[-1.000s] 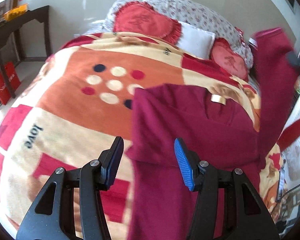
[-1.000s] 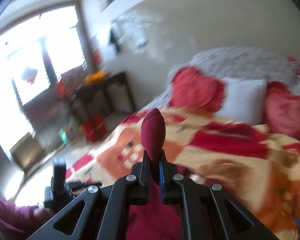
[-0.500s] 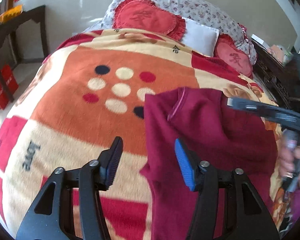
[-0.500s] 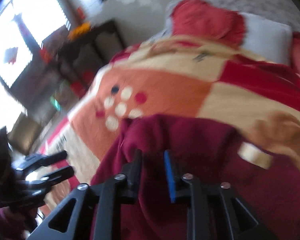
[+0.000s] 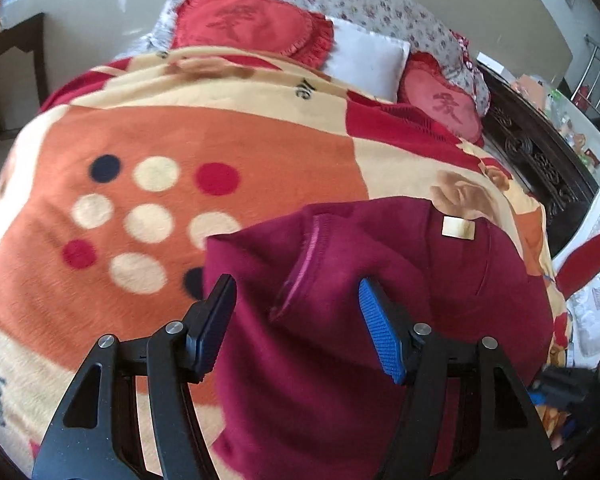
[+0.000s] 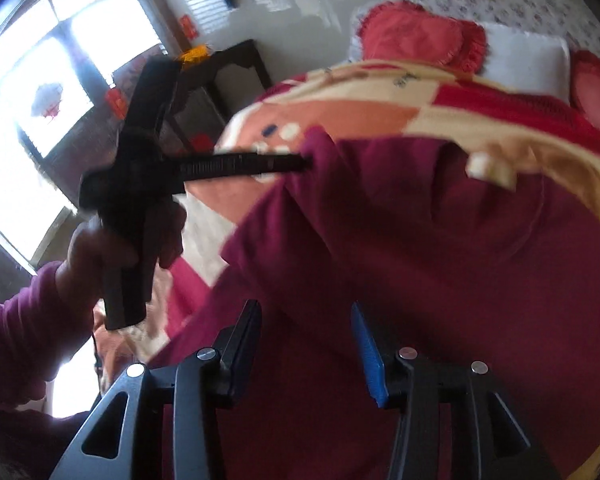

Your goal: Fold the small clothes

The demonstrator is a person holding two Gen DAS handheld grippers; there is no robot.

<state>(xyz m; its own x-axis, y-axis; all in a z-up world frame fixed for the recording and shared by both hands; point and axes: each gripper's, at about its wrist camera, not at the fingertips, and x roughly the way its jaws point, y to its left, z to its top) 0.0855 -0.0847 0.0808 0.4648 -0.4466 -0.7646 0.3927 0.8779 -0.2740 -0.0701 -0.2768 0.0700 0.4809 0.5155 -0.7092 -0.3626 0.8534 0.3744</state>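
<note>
A dark red garment (image 5: pixel 380 300) lies on the patterned blanket (image 5: pixel 180 140), with a sleeve folded across its body and a pale label (image 5: pixel 457 228) near the neck. My left gripper (image 5: pixel 296 308) is open just above the garment's left part, near the folded sleeve's seam. My right gripper (image 6: pixel 306 340) is open and empty above the garment (image 6: pixel 440 260). The right wrist view also shows the left gripper from the side (image 6: pixel 240 166), its tips at the garment's upper left edge.
Red heart-shaped cushions (image 5: pixel 252 20) and a white pillow (image 5: pixel 364 60) lie at the head of the bed. A dark carved bed frame (image 5: pixel 540 152) runs along the right. A dark side table (image 6: pixel 220 76) stands by the window on the left.
My right gripper carried the sleeve over the garment, opened and let it go, then drew back. My left gripper moved closer over the garment and stayed open.
</note>
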